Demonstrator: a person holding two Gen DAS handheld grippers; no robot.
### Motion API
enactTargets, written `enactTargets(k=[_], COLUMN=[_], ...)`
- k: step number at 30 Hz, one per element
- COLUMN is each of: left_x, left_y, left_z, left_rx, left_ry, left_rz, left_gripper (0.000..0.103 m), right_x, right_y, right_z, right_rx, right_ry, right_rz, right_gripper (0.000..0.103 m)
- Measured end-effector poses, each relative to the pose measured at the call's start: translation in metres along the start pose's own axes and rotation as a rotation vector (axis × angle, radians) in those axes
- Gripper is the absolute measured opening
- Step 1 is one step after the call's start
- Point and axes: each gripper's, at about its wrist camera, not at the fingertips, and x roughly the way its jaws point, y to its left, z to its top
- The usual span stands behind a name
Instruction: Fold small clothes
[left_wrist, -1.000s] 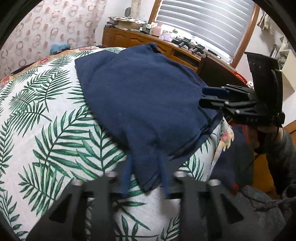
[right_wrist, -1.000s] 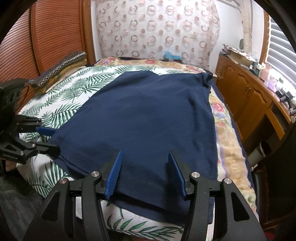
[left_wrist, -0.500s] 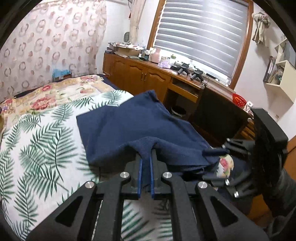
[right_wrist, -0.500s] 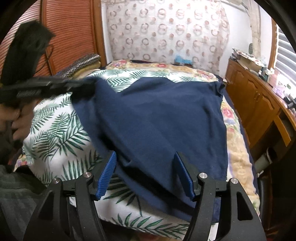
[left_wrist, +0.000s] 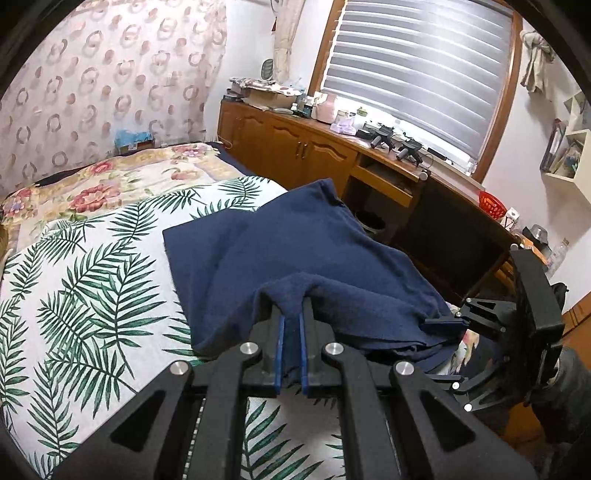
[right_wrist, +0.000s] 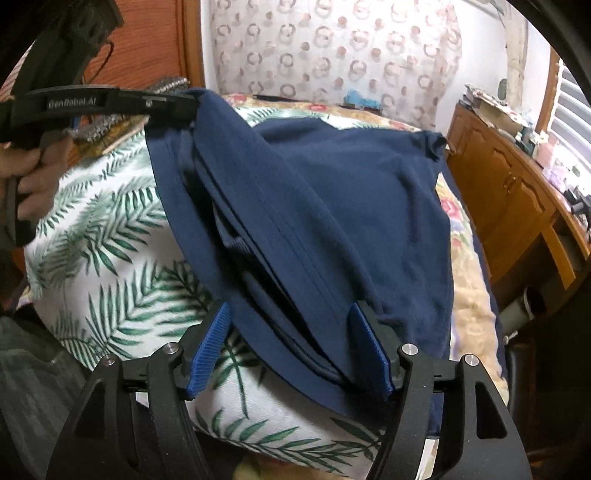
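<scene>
Left wrist: left gripper (left_wrist: 290, 345) clamps navy garment (left_wrist: 295, 243); right gripper (right_wrist: 291, 350) spread, widening astride it.

A palm-leaf bedspread (left_wrist: 92, 280) covers the bed, beside wooden cabinets (left_wrist: 295, 147) under a window blind (left_wrist: 417, 70), with a red basket (left_wrist: 493, 203).

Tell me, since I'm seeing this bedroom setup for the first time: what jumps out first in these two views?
The navy garment dominates, spread across the palm-leaf bedspread. The left gripper is shut on one bunched corner and holds it raised above the bed, while the right gripper has just been opening, its jaws standing wide around the near hem without pressing on it. Behind, a bright slatted window blind glows above the cluttered wooden cabinet.
</scene>
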Motion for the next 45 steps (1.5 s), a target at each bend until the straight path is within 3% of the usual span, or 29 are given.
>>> enactTargets(k=[9, 12, 16, 18, 24, 30, 42, 45], left_x=[-0.007, -0.009, -0.013, -0.015, -0.020, -0.008, 0.033, 0.037], left_y=[0.000, -0.001, -0.003, -0.004, 0.005, 0.021, 0.061, 0.066], left_z=[-0.005, -0.007, -0.009, -0.007, 0.003, 0.021, 0.047, 0.052], left_rx=[-0.006, -0.009, -0.005, 0.002, 0.005, 0.016, -0.018, -0.011], left_ry=[-0.002, -0.003, -0.003, -0.009, -0.036, -0.031, 0.028, 0.032], left_rz=[-0.002, -0.003, -0.003, 0.012, 0.046, 0.108, 0.108, 0.105], left_gripper=[0.003, 0.003, 0.003, 0.003, 0.004, 0.005, 0.009, 0.020], right_x=[0.007, 0.007, 0.006, 0.001, -0.019, -0.013, 0.036, 0.047], right_y=[-0.003, -0.003, -0.006, -0.009, -0.018, -0.033, -0.066, -0.074], right_z=[-0.008, -0.010, -0.009, -0.004, 0.034, 0.084, 0.130, 0.141], right_rx=[-0.047, -0.067, -0.070, -0.067, -0.097, -0.117, -0.124, -0.119], right_ry=[0.001, -0.005, -0.018, -0.041, -0.157, -0.232, -0.205, -0.201], right_rz=[-0.054, -0.084, -0.096, -0.093, -0.160, -0.171, -0.099, -0.084], right_gripper=[0.066, 0.052, 0.014, 0.009, 0.007, 0.007, 0.006, 0.006])
